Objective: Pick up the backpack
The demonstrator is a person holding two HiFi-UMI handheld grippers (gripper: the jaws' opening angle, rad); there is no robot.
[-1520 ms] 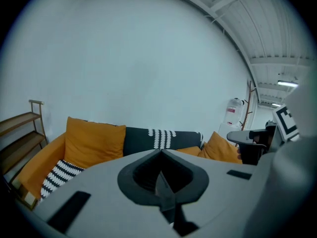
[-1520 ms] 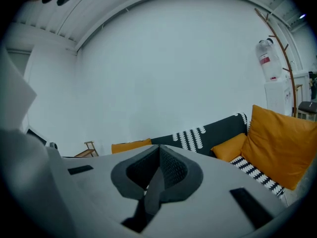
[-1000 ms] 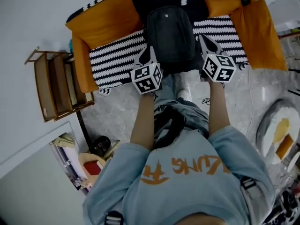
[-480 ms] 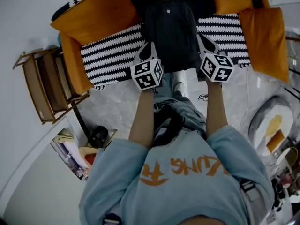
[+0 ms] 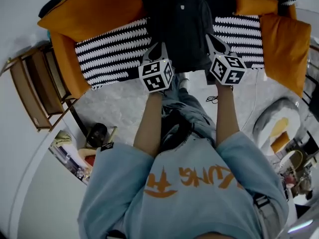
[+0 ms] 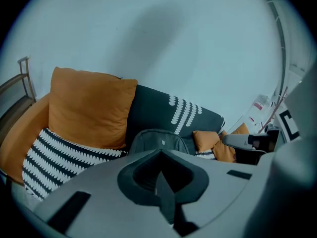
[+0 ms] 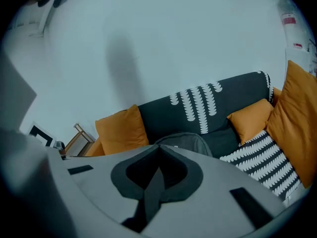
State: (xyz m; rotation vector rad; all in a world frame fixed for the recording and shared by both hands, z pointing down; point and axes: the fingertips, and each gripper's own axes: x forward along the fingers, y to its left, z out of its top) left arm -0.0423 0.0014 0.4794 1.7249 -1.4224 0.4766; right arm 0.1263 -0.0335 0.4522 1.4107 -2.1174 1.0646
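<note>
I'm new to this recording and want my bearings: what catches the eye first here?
A dark backpack sits in the middle of the sofa, with black-and-white striped covers and bright orange cushions on either side. The left gripper and right gripper, both shut and empty, flank its lower corners.

Right gripper [image 7: 158, 168] filled the lower frame, its jaws closed together with nothing between them. Just above it, at centre, the backpack [image 7: 187, 141] showed its grey top before a dark sofa [image 7: 233, 95], with an orange cushion [image 7: 122, 129] at centre left.
</note>
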